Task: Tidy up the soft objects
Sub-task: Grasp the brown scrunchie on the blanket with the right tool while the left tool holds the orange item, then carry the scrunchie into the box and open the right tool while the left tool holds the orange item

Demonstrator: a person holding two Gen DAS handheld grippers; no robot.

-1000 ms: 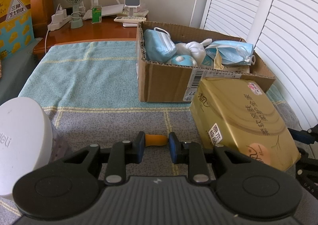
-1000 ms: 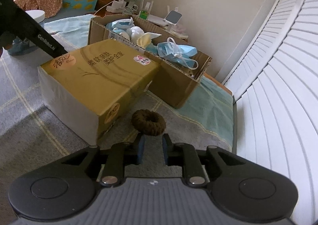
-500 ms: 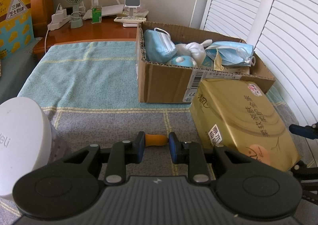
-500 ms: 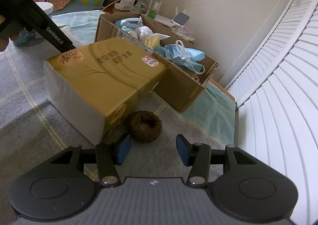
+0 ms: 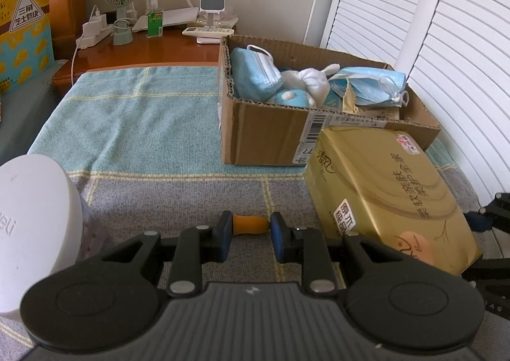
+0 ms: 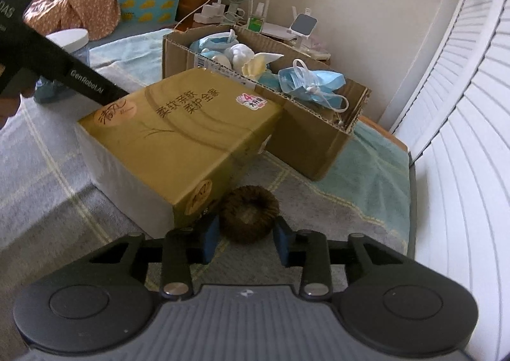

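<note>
A brown scrunchie (image 6: 255, 198) lies on the grey blanket by the corner of a gold tissue pack (image 6: 178, 137). My right gripper (image 6: 247, 230) is closing around the scrunchie, and its blue pads touch both sides. My left gripper (image 5: 251, 220) is shut on a small orange object (image 5: 248, 225) just above the blanket. A cardboard box (image 5: 264, 134) behind the tissue pack (image 5: 382, 188) holds blue face masks (image 5: 255, 74) and white soft items. The box (image 6: 309, 137) stands beyond the pack in the right wrist view.
A white-lidded jar (image 5: 32, 227) stands close at the left. White louvred doors (image 5: 462, 58) run along the right. A wooden bedside table (image 5: 143, 48) at the back carries a small fan, chargers and a router. The other gripper's black body (image 6: 63, 70) crosses the upper left.
My right gripper's jaws opened wide, moved forward around the scrunchie and have narrowed onto its sides. The left gripper has stayed still, holding the orange object.
</note>
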